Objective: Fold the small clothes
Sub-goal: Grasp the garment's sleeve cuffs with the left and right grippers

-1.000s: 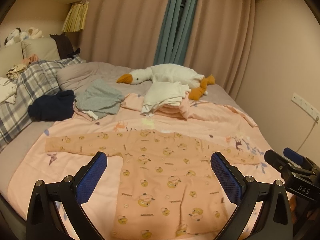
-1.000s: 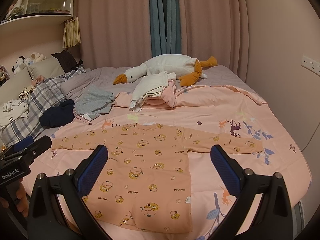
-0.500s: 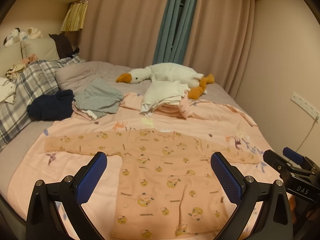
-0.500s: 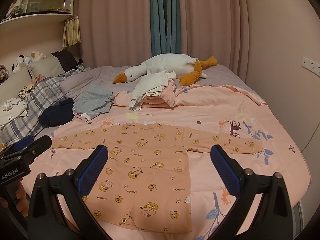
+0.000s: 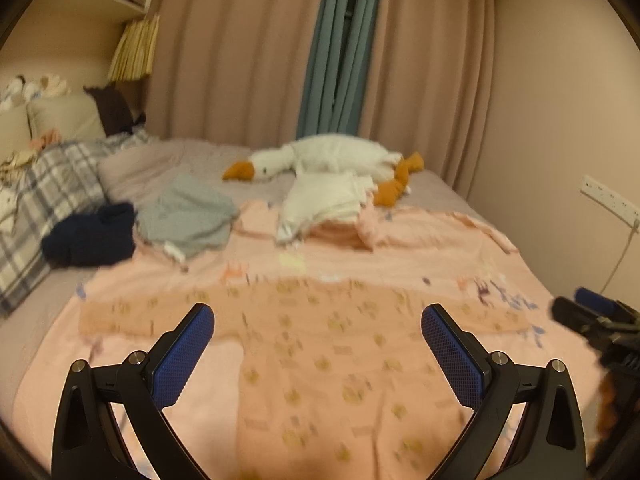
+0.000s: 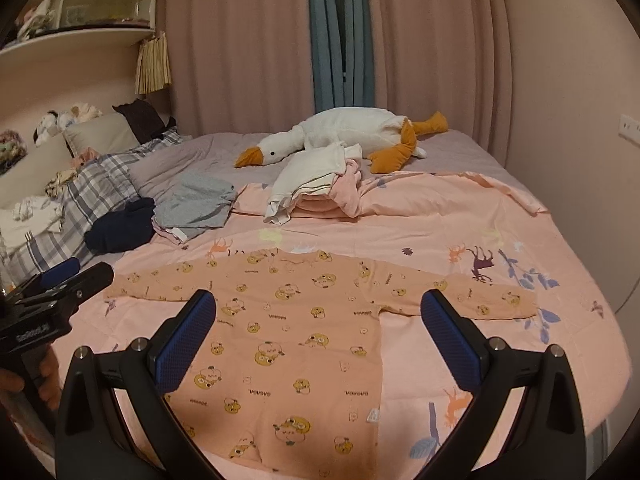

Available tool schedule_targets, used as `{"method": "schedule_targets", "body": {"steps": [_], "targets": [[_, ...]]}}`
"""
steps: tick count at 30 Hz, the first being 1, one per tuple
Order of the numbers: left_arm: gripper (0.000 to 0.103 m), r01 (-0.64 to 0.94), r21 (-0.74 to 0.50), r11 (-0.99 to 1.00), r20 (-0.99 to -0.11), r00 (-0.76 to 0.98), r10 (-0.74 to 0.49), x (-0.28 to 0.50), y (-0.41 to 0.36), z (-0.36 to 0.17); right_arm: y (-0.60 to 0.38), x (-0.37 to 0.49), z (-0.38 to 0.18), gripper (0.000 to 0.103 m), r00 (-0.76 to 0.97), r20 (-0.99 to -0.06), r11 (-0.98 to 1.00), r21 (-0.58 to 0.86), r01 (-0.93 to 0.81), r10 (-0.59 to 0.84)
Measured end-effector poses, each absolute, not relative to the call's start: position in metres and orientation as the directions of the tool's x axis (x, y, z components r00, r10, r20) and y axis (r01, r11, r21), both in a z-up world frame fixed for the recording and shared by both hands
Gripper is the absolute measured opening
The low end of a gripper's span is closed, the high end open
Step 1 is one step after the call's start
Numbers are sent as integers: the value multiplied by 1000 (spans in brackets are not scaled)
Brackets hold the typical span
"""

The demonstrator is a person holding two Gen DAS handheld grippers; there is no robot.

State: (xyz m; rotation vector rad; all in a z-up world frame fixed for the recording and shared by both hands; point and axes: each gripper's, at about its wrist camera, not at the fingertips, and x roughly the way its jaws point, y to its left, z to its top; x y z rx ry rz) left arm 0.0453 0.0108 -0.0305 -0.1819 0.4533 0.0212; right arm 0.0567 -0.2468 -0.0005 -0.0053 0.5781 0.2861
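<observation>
My main worry at this point was the thinness of the peach long-sleeved cotton top printed with yellow cartoon ducks (image 6: 296, 320). It lay pressed flat against the pink animal-print bedsheet (image 6: 460, 224) of nearly the same colour, so a low pinch could easily have gathered sheet along with sleeve, and a shallow one could have let the cloth slide out halfway through a fold. My left-hand view was also smeared with motion blur, which made the sleeve edge harder to judge from that side.

My left gripper (image 5: 316, 344) had its blue-padded fingers spread wide apart with nothing between them, and my right gripper (image 6: 316, 332) was the same: splayed and empty. Neither touched fabric; both hung above the near part of the bed.

The top was spread face up, both sleeves stretched straight out to the sides, neckline away from me and hem toward me. Its body sat between and beyond each pair of fingers. The left sleeve ran out past my left gripper, the right sleeve past my right one. No fold had been made yet, I judged.

Farther back, well apart, a heap of white and pink garments (image 6: 316, 184) lay just before a white plush goose (image 6: 344, 132).
</observation>
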Motion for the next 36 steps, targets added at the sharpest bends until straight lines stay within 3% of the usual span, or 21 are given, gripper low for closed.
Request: {"method": "schedule_targets", "body": {"steps": [3, 7, 10, 13, 14, 17, 19, 26, 31, 36], "targets": [[103, -60, -219, 974, -397, 917, -33, 80, 32, -52, -281, 92, -8, 103, 797, -549, 968, 163, -193, 252], [103, -59, -258, 964, -471, 879, -73, 123, 57, -99, -350, 150, -27, 103, 810, -569, 966, 258, 10, 144], [103, -121, -257, 959, -534, 845, -37, 150, 75, -135, -404, 191, -53, 102, 785, -607, 937, 330, 113, 119], [101, -159, -345, 925, -613, 784, -94, 177, 92, -171, -453, 226, -88, 101, 739, -670, 902, 360, 236, 74], [96, -193, -410, 892, -658, 739, -142, 188, 102, -189, -460, 233, -95, 99, 725, -686, 894, 364, 262, 66], [83, -221, -442, 869, -716, 670, -194, 198, 106, -211, -492, 247, -119, 97, 674, -738, 876, 347, 336, 34], [82, -206, -417, 885, -728, 659, -190, 196, 103, -218, -512, 247, -129, 97, 683, -730, 863, 356, 357, 19], [61, -220, -482, 848, -775, 558, -296, 209, 97, -249, -568, 240, -188, 91, 656, -740, 698, 547, 462, 146], [47, -228, -443, 867, -783, 569, -251, 212, 99, -254, -575, 250, -210, 75, 643, -760, 644, 539, 543, 94], [21, -291, -453, 843, -792, 565, -231, 212, 116, -261, -578, 270, -236, 59, 625, -778, 654, 505, 563, 62]]}}
